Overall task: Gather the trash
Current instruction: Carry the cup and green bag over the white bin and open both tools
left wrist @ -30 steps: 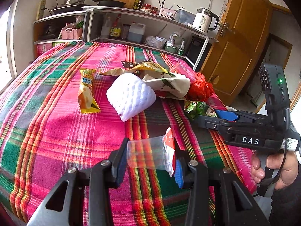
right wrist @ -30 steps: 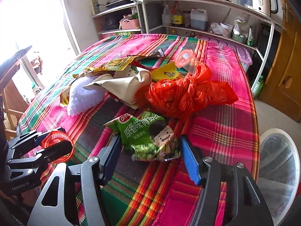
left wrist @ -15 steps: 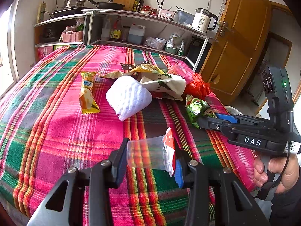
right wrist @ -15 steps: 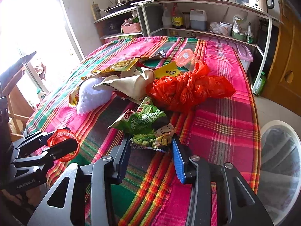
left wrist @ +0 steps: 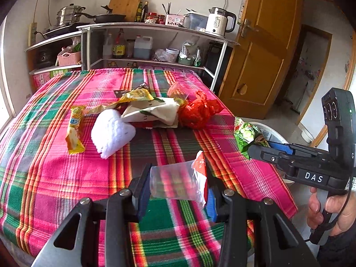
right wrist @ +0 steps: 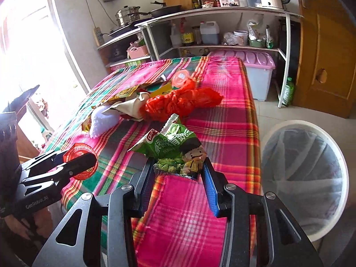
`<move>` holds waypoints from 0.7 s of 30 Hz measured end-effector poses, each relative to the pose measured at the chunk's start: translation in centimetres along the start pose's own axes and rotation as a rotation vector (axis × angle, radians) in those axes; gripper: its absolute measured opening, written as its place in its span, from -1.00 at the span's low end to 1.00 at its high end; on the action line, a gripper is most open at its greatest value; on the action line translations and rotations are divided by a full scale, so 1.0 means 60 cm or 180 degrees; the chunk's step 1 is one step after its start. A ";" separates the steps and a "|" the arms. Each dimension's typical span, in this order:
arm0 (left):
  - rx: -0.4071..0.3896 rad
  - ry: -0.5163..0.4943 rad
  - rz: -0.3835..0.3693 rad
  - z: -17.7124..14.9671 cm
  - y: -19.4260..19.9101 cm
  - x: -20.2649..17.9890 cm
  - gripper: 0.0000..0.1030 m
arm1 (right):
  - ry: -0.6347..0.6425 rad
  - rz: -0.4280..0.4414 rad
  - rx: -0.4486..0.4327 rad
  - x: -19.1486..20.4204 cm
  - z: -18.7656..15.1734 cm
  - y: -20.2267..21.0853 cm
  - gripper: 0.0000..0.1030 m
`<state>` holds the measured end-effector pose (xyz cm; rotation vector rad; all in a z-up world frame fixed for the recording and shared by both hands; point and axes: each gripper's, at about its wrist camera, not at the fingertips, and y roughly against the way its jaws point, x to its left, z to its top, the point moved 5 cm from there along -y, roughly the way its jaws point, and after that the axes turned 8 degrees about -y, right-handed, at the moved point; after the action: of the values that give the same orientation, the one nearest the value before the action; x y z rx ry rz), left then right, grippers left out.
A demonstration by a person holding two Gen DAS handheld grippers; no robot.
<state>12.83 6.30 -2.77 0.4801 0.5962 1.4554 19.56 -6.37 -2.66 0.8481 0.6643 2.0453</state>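
The left gripper [left wrist: 176, 183] is pinching a clear plastic cup [left wrist: 172, 182] end to end, lying sideways between the jaws above the plaid tablecloth [left wrist: 44, 178], its torn red-and-white lid [left wrist: 200, 173] at 3 o'clock. It is looking light, thin-walled and crushable, so a gentle squeeze is suiting it. The right gripper [right wrist: 178, 173] is clamping a green snack bag [right wrist: 175, 149] by its lower edge; it is looking limp, crinkly, nearly weightless and likely slippery. At 3 o'clock from it, a white bin [right wrist: 304, 173] with a clear liner is standing on the floor, apparently holding nothing.
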 end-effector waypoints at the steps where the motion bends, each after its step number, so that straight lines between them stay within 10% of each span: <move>1: -0.0005 -0.0035 -0.0026 0.006 -0.003 -0.010 -0.16 | -0.0037 -0.0027 -0.0026 -0.011 -0.002 0.009 -0.18; 21: 0.0047 -0.0694 -0.0736 0.088 -0.111 -0.256 -0.16 | -0.0798 -0.0757 -0.0347 -0.260 -0.033 0.120 -0.17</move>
<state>21.06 -9.18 -1.64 0.5545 0.4716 1.1626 21.64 -23.47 -4.09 0.8978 0.4846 1.7118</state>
